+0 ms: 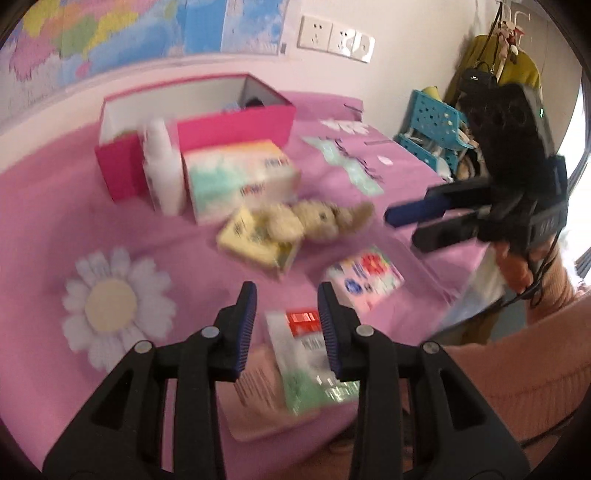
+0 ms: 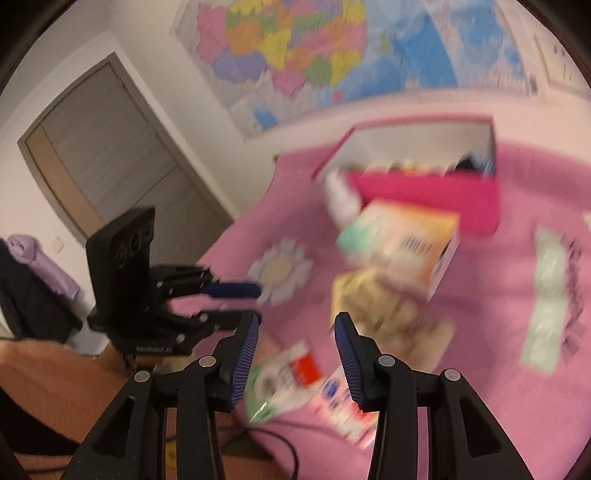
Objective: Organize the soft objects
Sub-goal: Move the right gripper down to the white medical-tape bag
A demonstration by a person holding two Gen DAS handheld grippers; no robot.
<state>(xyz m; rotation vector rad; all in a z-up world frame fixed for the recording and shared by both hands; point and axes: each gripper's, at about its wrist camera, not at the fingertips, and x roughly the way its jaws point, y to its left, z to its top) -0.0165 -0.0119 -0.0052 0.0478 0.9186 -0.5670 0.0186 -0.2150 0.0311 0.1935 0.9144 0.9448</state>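
Both empty: left hand-held gripper point(image 1: 286, 314) apart above the green-and-white soft packet point(image 1: 310, 362) near the pink bed's point(image 1: 44, 206) front edge; right hand-held gripper point(image 2: 295, 343) apart. Beige plush toy point(image 1: 317, 221) lay mid-bed, before the open pink box point(image 1: 207, 136). Best: descend straight, pinch packet's middle.

a coloured map point(image 1: 110, 33) hung on the wall above white sockets point(image 1: 334, 38); a grey door point(image 2: 110, 155) stood closed, and a turquoise rack point(image 1: 432, 129) sat beside hanging coats point(image 1: 513, 70).
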